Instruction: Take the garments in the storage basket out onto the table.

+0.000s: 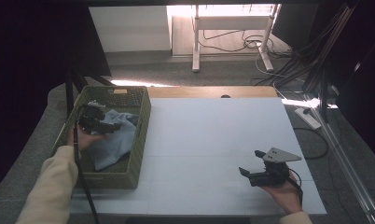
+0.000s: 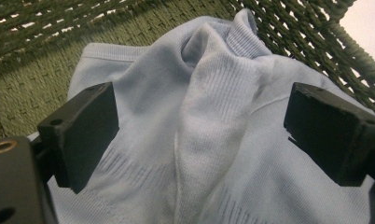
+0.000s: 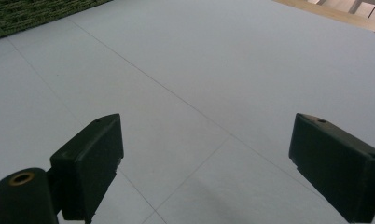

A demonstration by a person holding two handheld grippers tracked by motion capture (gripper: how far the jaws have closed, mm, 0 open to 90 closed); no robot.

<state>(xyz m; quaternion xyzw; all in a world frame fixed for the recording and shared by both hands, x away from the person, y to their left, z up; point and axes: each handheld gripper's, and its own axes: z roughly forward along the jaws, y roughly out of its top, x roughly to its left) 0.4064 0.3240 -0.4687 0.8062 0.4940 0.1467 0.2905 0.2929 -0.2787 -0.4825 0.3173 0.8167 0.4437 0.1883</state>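
In the high view, a green woven basket (image 1: pixel 138 140) stands at the left side of the white table (image 1: pixel 213 140). A light blue knitted garment (image 1: pixel 112 140) lies crumpled inside it. The left gripper (image 1: pixel 112 127) is inside the basket, just above the garment. The right gripper (image 1: pixel 252 162) is well apart, low over the bare table near the right front, and its jaws are spread with nothing between them.

In the left gripper view, the two black jaws stand wide apart on both sides of a raised fold of the garment (image 2: pixel 213 116), but they do not pinch it yet. The basket wall (image 2: pixel 288 28) is behind.

In the right gripper view, the jaws are spread over the table (image 3: pixel 213 70).

I judge the work is at its start: the garment is not yet grasped, so the lifting out remains.
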